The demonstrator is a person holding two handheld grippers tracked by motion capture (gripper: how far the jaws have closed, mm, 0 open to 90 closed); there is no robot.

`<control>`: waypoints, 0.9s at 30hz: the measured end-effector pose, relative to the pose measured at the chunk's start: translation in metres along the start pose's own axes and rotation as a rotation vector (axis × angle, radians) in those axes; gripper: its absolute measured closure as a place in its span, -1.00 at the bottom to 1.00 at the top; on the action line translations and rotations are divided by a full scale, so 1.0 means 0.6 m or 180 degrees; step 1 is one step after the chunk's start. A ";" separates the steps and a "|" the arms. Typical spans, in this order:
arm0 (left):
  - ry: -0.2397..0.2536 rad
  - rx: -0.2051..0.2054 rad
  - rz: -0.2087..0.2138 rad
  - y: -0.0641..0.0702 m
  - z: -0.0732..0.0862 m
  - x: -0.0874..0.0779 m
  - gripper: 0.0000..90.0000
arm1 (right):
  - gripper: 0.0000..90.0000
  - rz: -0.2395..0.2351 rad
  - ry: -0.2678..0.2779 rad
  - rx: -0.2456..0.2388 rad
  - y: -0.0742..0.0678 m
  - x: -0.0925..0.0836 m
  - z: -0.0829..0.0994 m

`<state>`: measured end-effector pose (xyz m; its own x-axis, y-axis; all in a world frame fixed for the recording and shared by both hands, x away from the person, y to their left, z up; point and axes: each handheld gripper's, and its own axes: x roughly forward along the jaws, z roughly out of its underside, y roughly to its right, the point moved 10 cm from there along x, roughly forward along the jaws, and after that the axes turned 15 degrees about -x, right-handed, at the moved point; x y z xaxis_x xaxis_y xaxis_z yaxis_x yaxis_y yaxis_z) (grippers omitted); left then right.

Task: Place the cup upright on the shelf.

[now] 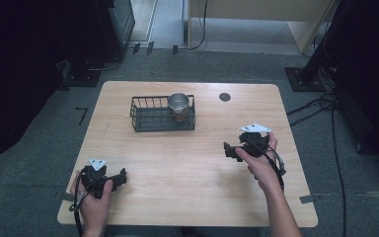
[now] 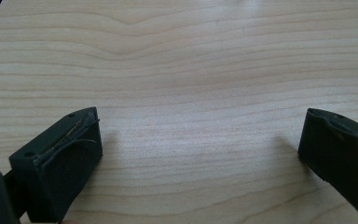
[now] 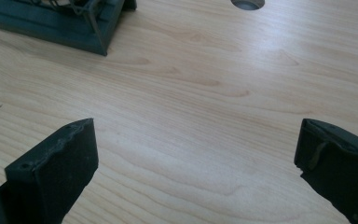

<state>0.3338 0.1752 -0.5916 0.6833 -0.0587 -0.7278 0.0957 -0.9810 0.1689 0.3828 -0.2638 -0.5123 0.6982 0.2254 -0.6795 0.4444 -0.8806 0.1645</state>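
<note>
On the table (image 1: 187, 158), one cup (image 1: 178, 103) sits in one basket (image 1: 148, 121); both grippers' jaws spread, empty.

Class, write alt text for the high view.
A person's hands hold the left gripper and right gripper open above a wooden table. Farther back, a metal cup stands inside a dark wire basket.

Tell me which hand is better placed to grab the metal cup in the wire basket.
Probably the right. The right gripper sits open, nearer the cup at the basket's right end, jaws pointing toward it; the left gripper is farther off by the front edge.
</note>
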 end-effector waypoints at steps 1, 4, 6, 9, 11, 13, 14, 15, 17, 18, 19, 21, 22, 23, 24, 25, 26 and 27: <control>0.0002 0.0000 0.0001 0.000 0.000 0.000 -1.00 | -1.00 0.0008 -0.0007 0.0011 0.002 -0.001 0.004; -0.0003 0.0006 -0.0001 0.000 0.000 0.000 -1.00 | -1.00 0.0024 -0.0022 0.0040 0.007 -0.003 0.017; -0.0003 0.0006 -0.0001 0.000 0.000 0.000 -1.00 | -1.00 0.0030 -0.0029 0.0067 0.009 -0.005 0.025; -0.0003 0.0006 -0.0001 0.000 0.000 0.000 -1.00 | -1.00 0.0045 -0.0048 0.0083 0.014 -0.008 0.038; -0.0003 0.0007 -0.0001 0.000 0.000 0.000 -1.00 | -1.00 0.0065 -0.0059 0.0105 0.019 -0.010 0.046; -0.0004 0.0006 -0.0002 0.000 0.000 0.000 -1.00 | -1.00 0.0082 -0.0067 0.0111 0.023 -0.013 0.053; -0.0003 0.0006 -0.0001 0.000 0.000 0.000 -1.00 | -1.00 0.0085 -0.0073 0.0109 0.024 -0.015 0.057; -0.0003 0.0007 -0.0001 0.000 0.000 0.000 -1.00 | -1.00 0.0091 -0.0081 0.0114 0.026 -0.016 0.061; -0.0003 0.0005 -0.0001 0.000 0.000 0.000 -1.00 | -1.00 0.0112 -0.0103 0.0114 0.029 -0.018 0.069; -0.0003 0.0006 -0.0001 0.000 0.000 0.000 -1.00 | -1.00 0.0116 -0.0119 0.0111 0.030 -0.019 0.073; -0.0003 0.0006 -0.0001 0.000 0.000 0.000 -1.00 | -1.00 0.0123 -0.0125 0.0104 0.032 -0.020 0.077; -0.0003 0.0006 -0.0002 0.000 0.000 0.000 -1.00 | -1.00 0.0139 -0.0136 0.0121 0.036 -0.023 0.085; -0.0003 0.0006 -0.0001 0.000 0.000 0.000 -1.00 | -1.00 0.0144 -0.0141 0.0131 0.037 -0.024 0.090; -0.0003 0.0006 -0.0001 0.000 0.000 0.000 -1.00 | -1.00 0.0149 -0.0148 0.0138 0.039 -0.025 0.094; -0.0003 0.0007 -0.0001 0.000 0.000 0.000 -1.00 | -1.00 0.0163 -0.0156 0.0150 0.042 -0.027 0.098; -0.0003 0.0006 -0.0002 0.000 0.000 0.000 -1.00 | -1.00 0.0167 -0.0163 0.0161 0.044 -0.028 0.103; -0.0003 0.0007 -0.0002 0.000 0.000 0.000 -1.00 | -1.00 0.0178 -0.0170 0.0167 0.047 -0.029 0.108; -0.0003 0.0006 -0.0002 0.000 0.000 0.000 -1.00 | -1.00 0.0186 -0.0182 0.0193 0.048 -0.031 0.112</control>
<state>0.3337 0.1753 -0.5917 0.6825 -0.0584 -0.7285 0.0946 -0.9814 0.1672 0.3451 -0.3216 -0.5433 0.6880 0.1503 -0.7100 0.3678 -0.9156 0.1626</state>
